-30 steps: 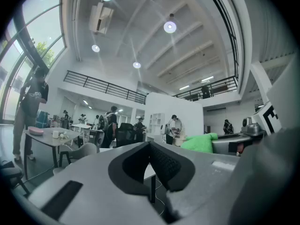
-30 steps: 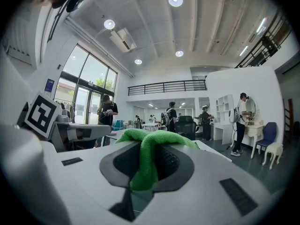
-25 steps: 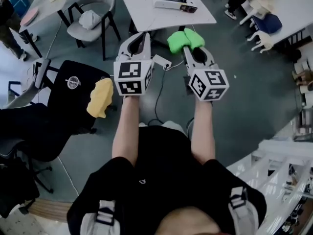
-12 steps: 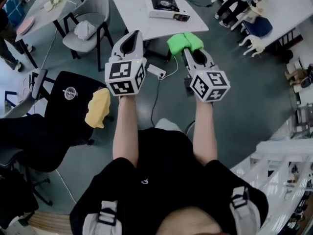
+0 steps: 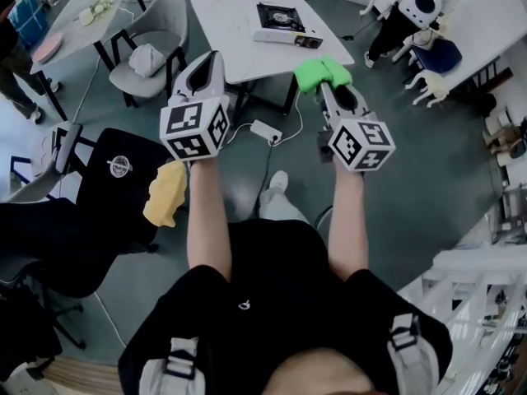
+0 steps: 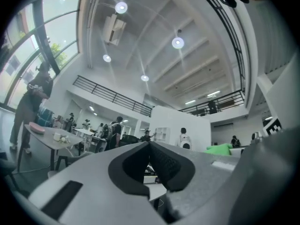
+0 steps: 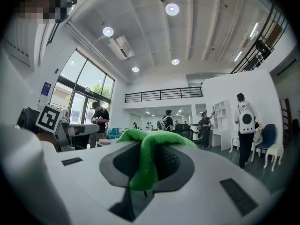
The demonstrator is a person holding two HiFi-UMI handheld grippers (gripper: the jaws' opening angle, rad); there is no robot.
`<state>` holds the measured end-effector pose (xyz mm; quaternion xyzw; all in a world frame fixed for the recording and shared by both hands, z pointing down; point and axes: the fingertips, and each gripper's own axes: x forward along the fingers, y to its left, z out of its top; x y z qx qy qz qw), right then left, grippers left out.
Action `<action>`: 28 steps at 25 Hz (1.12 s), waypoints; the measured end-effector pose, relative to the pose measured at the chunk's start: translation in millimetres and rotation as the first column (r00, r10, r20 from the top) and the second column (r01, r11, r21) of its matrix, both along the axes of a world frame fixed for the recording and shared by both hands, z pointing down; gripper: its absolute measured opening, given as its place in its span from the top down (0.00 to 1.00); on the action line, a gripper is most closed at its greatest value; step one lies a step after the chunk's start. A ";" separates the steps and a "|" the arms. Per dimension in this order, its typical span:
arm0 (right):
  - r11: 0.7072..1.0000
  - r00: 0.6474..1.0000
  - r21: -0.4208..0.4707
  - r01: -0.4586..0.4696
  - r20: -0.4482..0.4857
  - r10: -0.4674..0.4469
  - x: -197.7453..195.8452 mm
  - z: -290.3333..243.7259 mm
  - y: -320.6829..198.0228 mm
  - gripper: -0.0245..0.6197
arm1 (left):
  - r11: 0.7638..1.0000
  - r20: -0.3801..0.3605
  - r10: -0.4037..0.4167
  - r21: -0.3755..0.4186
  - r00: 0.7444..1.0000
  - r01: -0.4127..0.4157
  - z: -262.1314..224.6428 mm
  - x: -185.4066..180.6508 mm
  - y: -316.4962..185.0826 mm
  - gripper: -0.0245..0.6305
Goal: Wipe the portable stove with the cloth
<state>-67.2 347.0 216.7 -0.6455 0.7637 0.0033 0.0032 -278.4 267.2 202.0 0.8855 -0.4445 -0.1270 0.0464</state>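
Wiping not yet begun. Right gripper point(image 5: 332, 89) was clamped on the green cloth point(image 5: 322, 72), held in the air just short of the tabletop point(image 5: 235, 48). Left gripper point(image 5: 211, 62) was closed and empty. Portable stove point(image 5: 280, 16) sat toward the tabletop's far right edge, well clear of the cloth.

I find no words or numbers I can read. At nine o'clock a round badge point(image 5: 120, 165) on the black chair point(image 5: 105, 200) is too small to read; the left cube point(image 5: 195, 127) and right cube point(image 5: 361, 144) bear only square patterns.
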 end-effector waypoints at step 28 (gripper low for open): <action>0.943 0.969 -0.267 0.198 0.197 -0.147 169.2 131.9 -313.4 0.88 | 0.887 0.175 -0.175 -0.400 0.969 0.232 181.9 143.4 -235.8 0.96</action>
